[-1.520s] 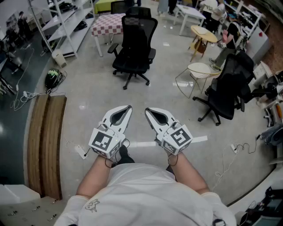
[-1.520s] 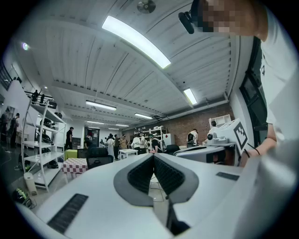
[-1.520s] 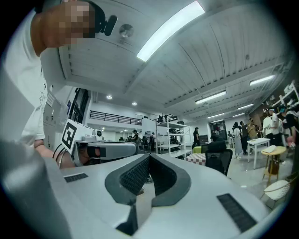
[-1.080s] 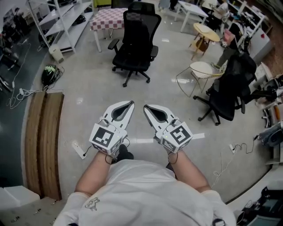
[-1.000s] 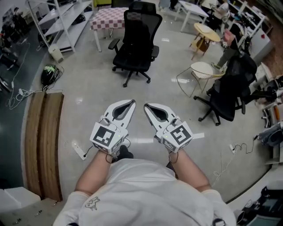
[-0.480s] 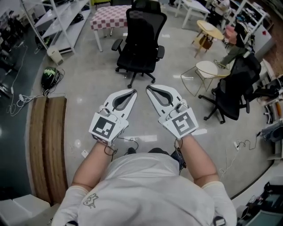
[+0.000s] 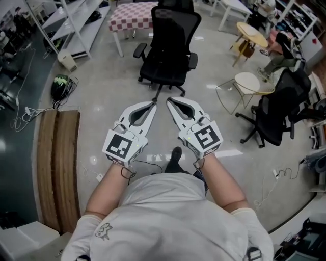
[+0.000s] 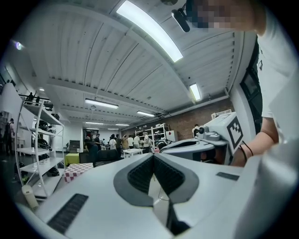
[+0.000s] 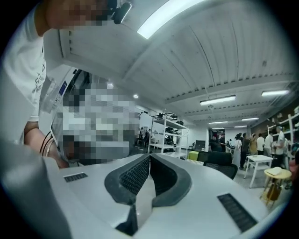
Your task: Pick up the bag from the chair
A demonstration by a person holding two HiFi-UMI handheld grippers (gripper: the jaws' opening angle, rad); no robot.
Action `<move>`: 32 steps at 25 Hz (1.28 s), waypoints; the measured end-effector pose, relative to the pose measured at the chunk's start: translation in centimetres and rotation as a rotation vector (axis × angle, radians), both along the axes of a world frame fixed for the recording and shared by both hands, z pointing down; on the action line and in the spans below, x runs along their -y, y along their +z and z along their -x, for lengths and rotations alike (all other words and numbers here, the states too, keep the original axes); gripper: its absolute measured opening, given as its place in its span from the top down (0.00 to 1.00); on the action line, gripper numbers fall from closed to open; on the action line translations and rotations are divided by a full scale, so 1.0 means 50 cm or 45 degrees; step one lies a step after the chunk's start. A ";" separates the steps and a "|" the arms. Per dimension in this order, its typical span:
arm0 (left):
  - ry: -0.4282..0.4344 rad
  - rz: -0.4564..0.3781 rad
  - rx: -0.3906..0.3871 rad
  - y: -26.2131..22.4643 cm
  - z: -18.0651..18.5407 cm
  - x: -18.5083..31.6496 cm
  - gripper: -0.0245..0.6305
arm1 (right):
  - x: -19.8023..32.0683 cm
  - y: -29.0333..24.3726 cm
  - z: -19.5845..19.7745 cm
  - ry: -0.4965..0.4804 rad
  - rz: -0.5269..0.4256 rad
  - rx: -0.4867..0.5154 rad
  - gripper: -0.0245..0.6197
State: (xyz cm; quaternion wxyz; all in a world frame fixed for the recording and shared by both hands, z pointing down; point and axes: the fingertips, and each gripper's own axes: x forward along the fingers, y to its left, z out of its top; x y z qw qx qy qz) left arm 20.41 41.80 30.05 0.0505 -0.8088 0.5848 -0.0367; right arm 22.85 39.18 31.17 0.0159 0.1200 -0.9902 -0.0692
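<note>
White plastic with dark ribbed pads forms both tongs. The left gripper point(image 7: 152, 104) has its jaws pressed together, and its pads point(image 8: 140, 175) meet with nothing between them. The right gripper point(image 7: 170, 100) is closed the same way, its pads point(image 9: 135, 176) touching and empty. The two tips lie just beside each other and point level, away from the person. Each gripper carries a white cube with black square markers, the left cube point(image 7: 122, 148) and the right cube point(image 7: 205, 138), above the person's bare forearms and white T-shirt point(image 7: 168, 219).

Just past the tips a black mesh-backed office chair point(image 7: 170, 46) stands on the pale polished floor point(image 7: 102, 102). Well apart, at the right, a second black office chair point(image 7: 265, 122) bears a dark bulky bundle point(image 7: 285, 92) over its back. This could be the bag, though I cannot tell for sure. Between the two chairs is a round cream stool with wire legs point(image 7: 247, 82). A red-and-white checked table point(image 7: 133, 10) stands farther back, and a brown wooden bench point(image 7: 56, 163) lies at the left.
</note>
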 end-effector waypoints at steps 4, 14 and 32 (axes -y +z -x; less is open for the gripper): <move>-0.044 0.017 -0.010 0.013 0.026 0.086 0.94 | 0.084 0.011 0.014 -0.028 0.048 0.034 0.91; -0.051 0.047 -0.065 0.046 0.021 0.353 0.94 | 0.345 0.056 -0.008 -0.084 0.136 0.023 0.91; -0.091 0.052 -0.135 0.056 0.115 0.569 0.94 | 0.554 0.077 0.090 -0.187 0.211 0.001 0.91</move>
